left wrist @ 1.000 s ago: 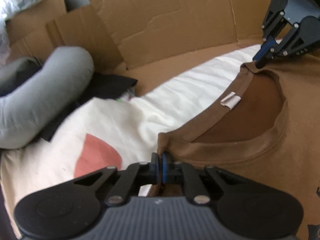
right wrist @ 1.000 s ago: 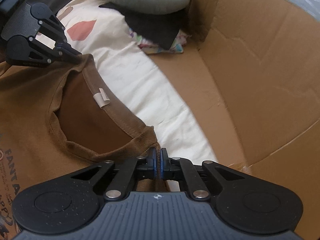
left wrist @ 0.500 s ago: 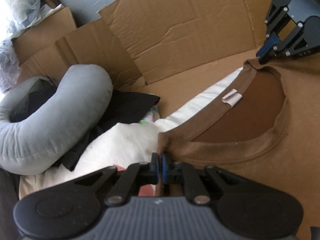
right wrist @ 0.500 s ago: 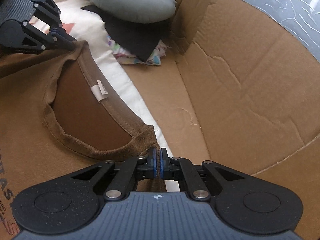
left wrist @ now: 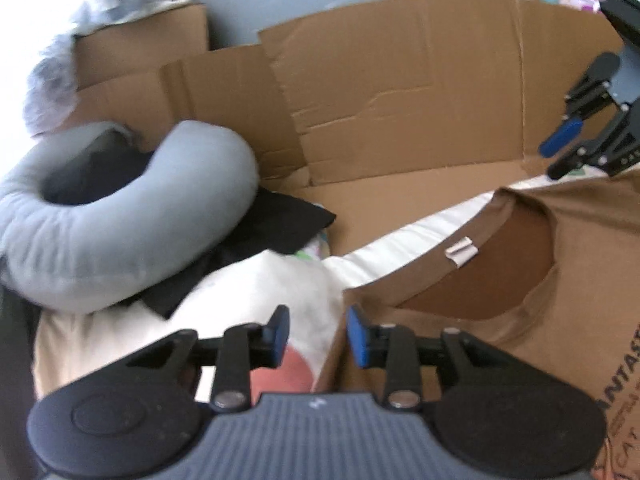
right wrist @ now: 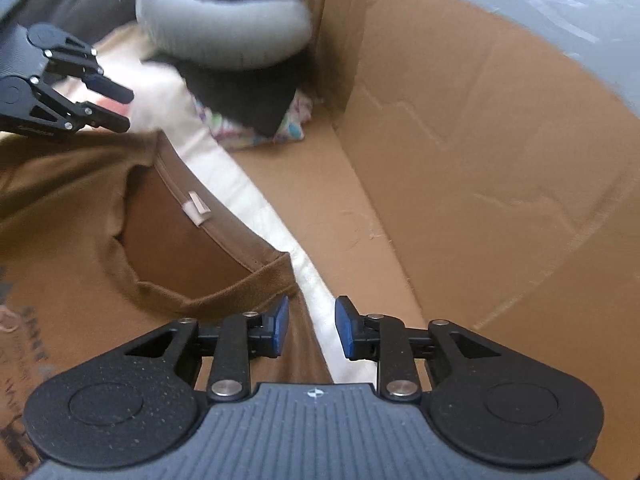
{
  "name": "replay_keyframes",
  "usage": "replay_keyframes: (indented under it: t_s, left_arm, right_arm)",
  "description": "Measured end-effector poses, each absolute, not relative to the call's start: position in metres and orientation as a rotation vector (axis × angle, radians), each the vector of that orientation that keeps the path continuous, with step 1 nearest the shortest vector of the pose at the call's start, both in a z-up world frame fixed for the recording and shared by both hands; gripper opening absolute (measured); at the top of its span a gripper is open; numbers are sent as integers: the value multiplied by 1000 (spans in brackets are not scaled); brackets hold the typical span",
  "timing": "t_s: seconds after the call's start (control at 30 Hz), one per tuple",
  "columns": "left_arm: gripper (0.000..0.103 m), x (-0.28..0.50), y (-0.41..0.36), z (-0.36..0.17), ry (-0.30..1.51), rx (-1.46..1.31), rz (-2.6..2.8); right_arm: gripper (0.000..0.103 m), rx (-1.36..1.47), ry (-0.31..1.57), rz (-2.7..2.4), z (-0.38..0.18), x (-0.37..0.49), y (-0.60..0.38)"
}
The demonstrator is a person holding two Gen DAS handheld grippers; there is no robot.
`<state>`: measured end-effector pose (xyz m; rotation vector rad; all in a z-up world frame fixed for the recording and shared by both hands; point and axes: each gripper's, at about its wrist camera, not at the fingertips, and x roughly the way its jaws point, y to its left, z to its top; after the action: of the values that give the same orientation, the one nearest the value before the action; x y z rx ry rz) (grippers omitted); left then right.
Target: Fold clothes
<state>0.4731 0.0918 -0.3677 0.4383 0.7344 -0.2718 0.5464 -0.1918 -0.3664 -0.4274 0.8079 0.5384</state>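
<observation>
A brown T-shirt [left wrist: 580,280] with printed lettering lies front up on a cream sheet [left wrist: 280,280], its neckline and small white label [left wrist: 461,251] facing up. My left gripper [left wrist: 318,334] is opening just above the shirt's shoulder corner; the blue pads no longer press the cloth. In the right wrist view the same brown T-shirt [right wrist: 80,280] lies at the left. My right gripper [right wrist: 308,326] is opening over the other shoulder corner, and nothing is pinched. Each gripper shows in the other's view, the right gripper [left wrist: 560,156] and the left gripper [right wrist: 118,106], both with jaws apart.
A grey U-shaped pillow [left wrist: 120,216] rests on dark clothing [left wrist: 276,224] at the far side. Tall cardboard walls [left wrist: 400,92] ring the sheet, with a cardboard wall [right wrist: 500,180] close on the right side. A patterned cloth [right wrist: 292,124] pokes out under the dark clothing.
Both grippers were shut on the shirt's shoulder corners; now both have opened, let the cloth go, and lifted slightly away from it.
</observation>
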Motion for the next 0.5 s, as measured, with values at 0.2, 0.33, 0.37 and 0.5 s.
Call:
replay_keyframes:
  t_s: [0.2, 0.33, 0.37, 0.5]
  left_arm:
    - [34, 449, 123, -355, 762, 457, -230]
    - [34, 435, 150, -356, 805, 446, -177]
    - [34, 432, 155, -357, 815, 441, -164]
    - [32, 420, 167, -366, 841, 401, -146]
  right_arm:
    - [32, -393, 812, 498, -354, 518, -239]
    - [32, -374, 840, 458, -355, 499, -272]
    - [32, -369, 849, 444, -356, 496, -280]
    - [32, -334, 872, 387, -363, 483, -305]
